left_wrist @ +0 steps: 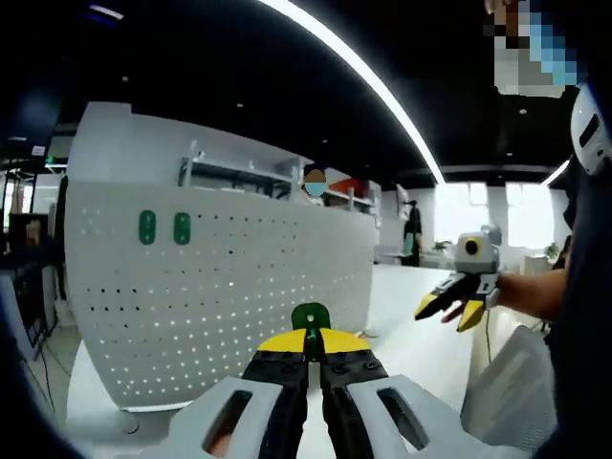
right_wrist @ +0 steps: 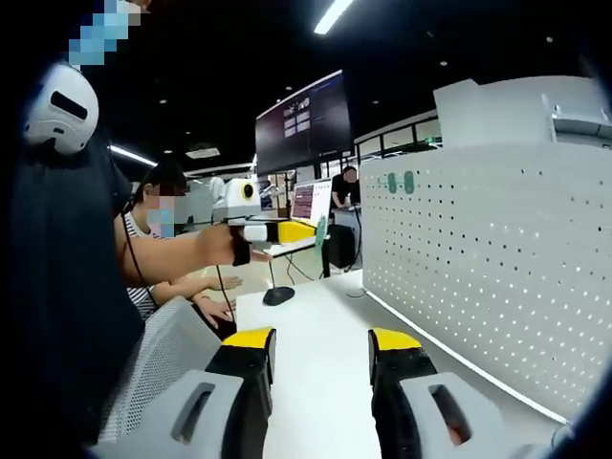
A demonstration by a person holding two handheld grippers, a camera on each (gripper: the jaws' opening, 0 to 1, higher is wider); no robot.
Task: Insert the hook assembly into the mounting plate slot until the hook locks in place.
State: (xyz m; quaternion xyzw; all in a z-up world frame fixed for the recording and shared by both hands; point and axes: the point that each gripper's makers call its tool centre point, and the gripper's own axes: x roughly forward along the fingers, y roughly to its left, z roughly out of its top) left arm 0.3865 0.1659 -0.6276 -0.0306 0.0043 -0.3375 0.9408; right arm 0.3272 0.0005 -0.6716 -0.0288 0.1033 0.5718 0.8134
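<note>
The left gripper (left_wrist: 314, 356) pinches the small green hook (left_wrist: 311, 317) (likely light, rigid plastic) near the pegboard (left_wrist: 220, 296), while the right gripper (right_wrist: 320, 349) gapes empty.

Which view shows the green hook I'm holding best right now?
The left gripper view: the green hook sits centered, pinched in the left tool, facing the pegboard. The right gripper view shows it small and edge-on at that tool's tip.
</note>
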